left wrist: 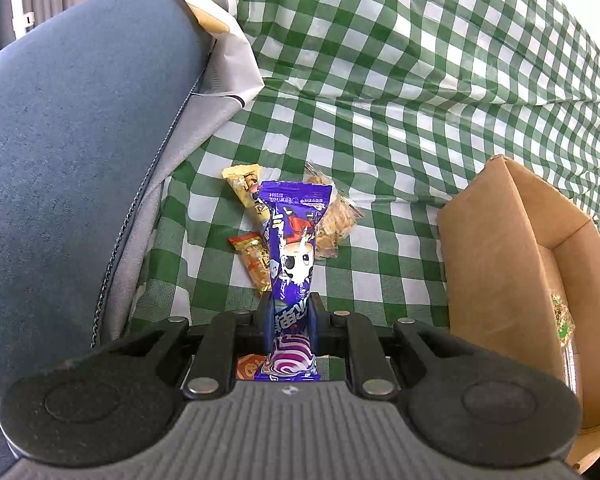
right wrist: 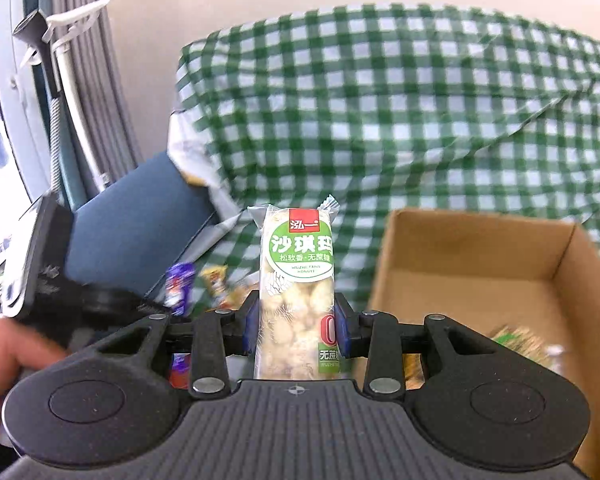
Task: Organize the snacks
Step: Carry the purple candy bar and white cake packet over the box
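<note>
My left gripper (left wrist: 290, 312) is shut on a purple snack packet (left wrist: 294, 240) with a cartoon figure, which stands up between the blue pads above the checked cloth. Behind it on the cloth lie a yellow packet (left wrist: 246, 192), an orange-red packet (left wrist: 254, 258) and a clear bag of brown pieces (left wrist: 334, 220). My right gripper (right wrist: 296, 326) is shut on a clear packet of pale puffed pieces with a green and red label (right wrist: 298, 276), held upright to the left of the open cardboard box (right wrist: 480, 280). The box (left wrist: 512, 248) stands at the right in the left wrist view.
A green and white checked cloth (left wrist: 380, 112) covers the seat and runs up its back. A blue sofa arm (left wrist: 72, 140) rises at the left. Inside the box lies a green-labelled packet (right wrist: 520, 340). A hand (right wrist: 4, 364) grips the left tool, blurred at the lower left.
</note>
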Tool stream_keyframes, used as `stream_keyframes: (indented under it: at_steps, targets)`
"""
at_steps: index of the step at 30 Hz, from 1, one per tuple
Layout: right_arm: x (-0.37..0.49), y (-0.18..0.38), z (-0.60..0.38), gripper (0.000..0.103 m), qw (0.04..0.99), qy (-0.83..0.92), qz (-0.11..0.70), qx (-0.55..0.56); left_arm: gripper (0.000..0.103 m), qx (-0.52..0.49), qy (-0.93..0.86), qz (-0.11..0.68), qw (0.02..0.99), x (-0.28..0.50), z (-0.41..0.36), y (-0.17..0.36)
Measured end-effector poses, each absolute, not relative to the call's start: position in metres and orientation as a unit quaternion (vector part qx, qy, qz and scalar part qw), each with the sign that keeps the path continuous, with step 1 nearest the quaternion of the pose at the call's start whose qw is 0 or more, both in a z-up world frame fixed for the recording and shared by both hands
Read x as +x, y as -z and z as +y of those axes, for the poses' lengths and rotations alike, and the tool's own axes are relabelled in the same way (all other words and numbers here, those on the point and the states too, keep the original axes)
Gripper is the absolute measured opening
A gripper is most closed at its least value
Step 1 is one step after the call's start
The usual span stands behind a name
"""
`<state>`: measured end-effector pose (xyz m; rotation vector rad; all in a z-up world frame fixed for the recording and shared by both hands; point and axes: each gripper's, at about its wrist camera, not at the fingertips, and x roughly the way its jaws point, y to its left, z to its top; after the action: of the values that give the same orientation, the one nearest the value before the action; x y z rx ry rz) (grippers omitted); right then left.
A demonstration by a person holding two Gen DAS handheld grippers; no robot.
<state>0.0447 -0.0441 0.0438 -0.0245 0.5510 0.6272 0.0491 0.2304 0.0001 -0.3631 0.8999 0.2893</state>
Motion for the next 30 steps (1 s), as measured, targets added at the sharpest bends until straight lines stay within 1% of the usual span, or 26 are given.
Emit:
stream_keyframes:
  at_steps: [4,8,11,16,24,30]
  targets:
    - [0.065,-0.045,-0.073,0.038,0.928,-0.271,0.254,-0.025,0.017,-0.169,-0.136,0.429,0.877,0.051,0.229,-0.001]
    - [0.081,-0.031,-0.102,0.038,0.938,-0.233,0.259,-0.005,0.017,-0.165,-0.133,0.42,0.882,0.053,0.224,-0.003]
    - [0.087,-0.019,-0.119,0.038,0.938,-0.204,0.28,0.001,0.017,-0.166,-0.127,0.406,0.89,0.055,0.216,-0.009]
    - [0.085,-0.019,-0.146,0.038,0.949,-0.175,0.262,0.0,0.017,-0.172,-0.108,0.378,0.903,0.058,0.196,-0.019]
    - [0.076,-0.024,-0.193,0.038,0.956,-0.143,0.257,0.019,0.017,-0.157,-0.065,0.318,0.933,0.057,0.142,-0.038]
    - [0.068,-0.022,-0.218,0.038,0.96,-0.12,0.253,0.011,0.017,-0.141,-0.012,0.275,0.951,0.059,0.093,-0.047]
